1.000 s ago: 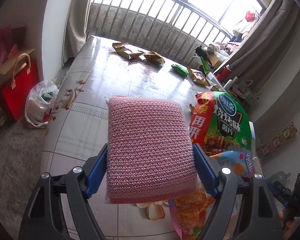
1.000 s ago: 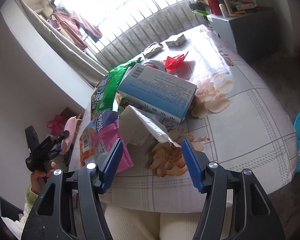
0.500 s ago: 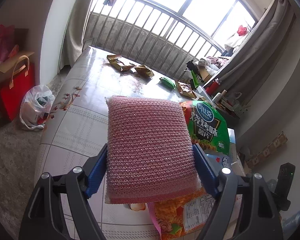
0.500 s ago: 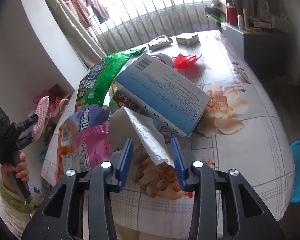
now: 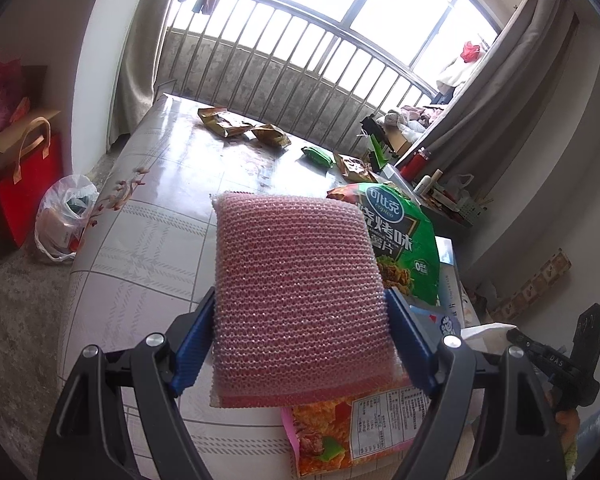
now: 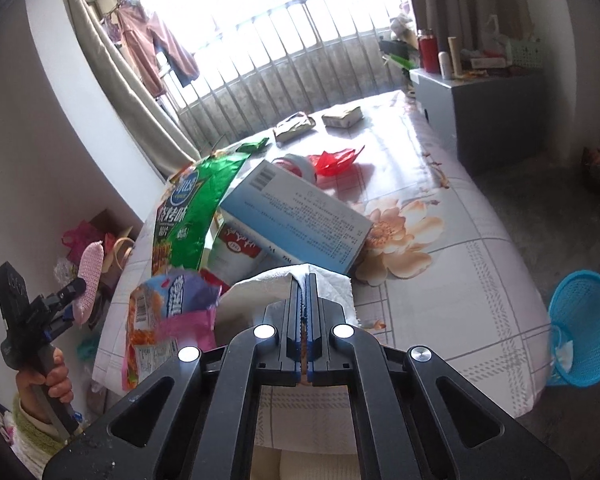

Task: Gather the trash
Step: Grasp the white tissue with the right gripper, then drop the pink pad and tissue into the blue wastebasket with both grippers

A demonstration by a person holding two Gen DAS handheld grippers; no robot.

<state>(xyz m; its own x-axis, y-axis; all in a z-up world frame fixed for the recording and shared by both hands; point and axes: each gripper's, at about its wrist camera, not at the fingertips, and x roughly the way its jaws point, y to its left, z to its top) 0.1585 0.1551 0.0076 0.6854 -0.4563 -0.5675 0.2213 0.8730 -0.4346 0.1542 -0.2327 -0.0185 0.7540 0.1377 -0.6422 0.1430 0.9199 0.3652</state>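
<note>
Here the long table (image 5: 148, 248) under its glossy checked and flower-printed plastic cloth serves as the landmark, running away toward a barred window with grey curtains at either side. At the table's near end the right gripper (image 6: 305, 280) has its blue-padded jaws clenched tight on a crumpled white paper tissue (image 6: 332, 286), which drapes over the fingertips just above the cloth. The left gripper (image 5: 300, 320) holds a pink knitted scouring sponge (image 5: 296, 292) across its width, lifted clear of the table.

Beside the tissue, toward the table's left edge, lies a heap of trash: a green foil crisp bag (image 6: 188, 208), a light blue cardboard box (image 6: 296, 216) leaning on a red-and-white carton (image 6: 236, 244), and an orange and pink snack wrapper (image 6: 160, 320). Further along the table sit a red crumpled plastic wrapper (image 6: 336, 158) and two small flattened packets (image 6: 294, 128) close to the window.

On the grey floor off the table's right side stands a blue plastic mesh wastebasket (image 6: 584, 328) with a scrap of white paper in it. A grey cabinet (image 6: 484, 108) carrying bottles stands against the wall near the table's far right corner. Off the table's left side rest a red paper gift bag (image 5: 24, 184) and a knotted white plastic bag (image 5: 64, 216). Clothes hang by the window.
</note>
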